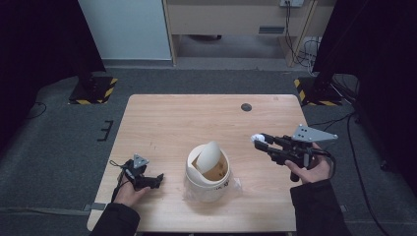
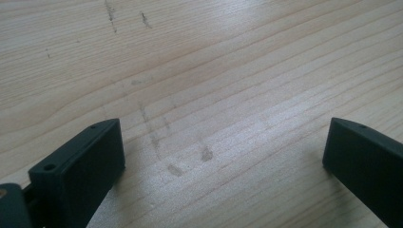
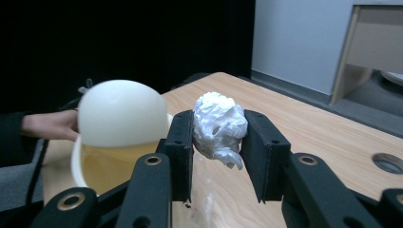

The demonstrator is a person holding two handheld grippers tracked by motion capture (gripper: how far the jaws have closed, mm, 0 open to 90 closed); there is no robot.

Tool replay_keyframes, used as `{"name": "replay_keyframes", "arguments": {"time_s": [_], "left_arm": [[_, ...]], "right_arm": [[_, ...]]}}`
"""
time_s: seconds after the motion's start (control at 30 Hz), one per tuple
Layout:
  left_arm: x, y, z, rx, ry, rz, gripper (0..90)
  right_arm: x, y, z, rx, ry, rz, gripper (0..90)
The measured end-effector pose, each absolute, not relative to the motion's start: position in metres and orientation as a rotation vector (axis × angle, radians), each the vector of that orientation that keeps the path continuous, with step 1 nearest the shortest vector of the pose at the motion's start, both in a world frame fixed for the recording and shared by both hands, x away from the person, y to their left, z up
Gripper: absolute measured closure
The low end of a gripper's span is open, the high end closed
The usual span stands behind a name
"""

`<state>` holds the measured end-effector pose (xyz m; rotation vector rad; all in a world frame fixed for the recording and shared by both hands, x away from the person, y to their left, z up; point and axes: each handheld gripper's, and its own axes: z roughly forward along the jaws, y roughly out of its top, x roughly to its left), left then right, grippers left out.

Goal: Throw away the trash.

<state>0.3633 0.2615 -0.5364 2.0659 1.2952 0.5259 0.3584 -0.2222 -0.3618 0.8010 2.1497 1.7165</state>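
Right gripper [image 3: 217, 142] clamping crumpled white paper [image 3: 219, 124] beside the bin [image 1: 208, 172], left gripper [image 2: 223, 156] spread wide on table [image 2: 228, 71]

A bin [image 1: 208, 173] stands at the lower centre of the table [image 1: 172, 123]. The left gripper [image 1: 147, 180] lies lower left of it; the right gripper [image 1: 260, 142], clasping a paper wad [image 1: 256, 139], sits right.

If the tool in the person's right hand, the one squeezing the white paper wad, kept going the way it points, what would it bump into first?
Probably the white bin: the right tool, holding the crumpled paper, points leftward at it, apparently near its tilted swing lid. Depth is uncertain.
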Motion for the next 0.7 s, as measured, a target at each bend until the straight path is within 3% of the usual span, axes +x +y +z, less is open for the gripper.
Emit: {"name": "replay_keyframes", "arguments": {"time_s": [0.7], "left_arm": [[0.363,0.262,-0.536,2.066,1.295,0.526,0.0]], "right_arm": [[0.345,-0.183,-0.365,0.667,2.294,1.783,64.6]]}}
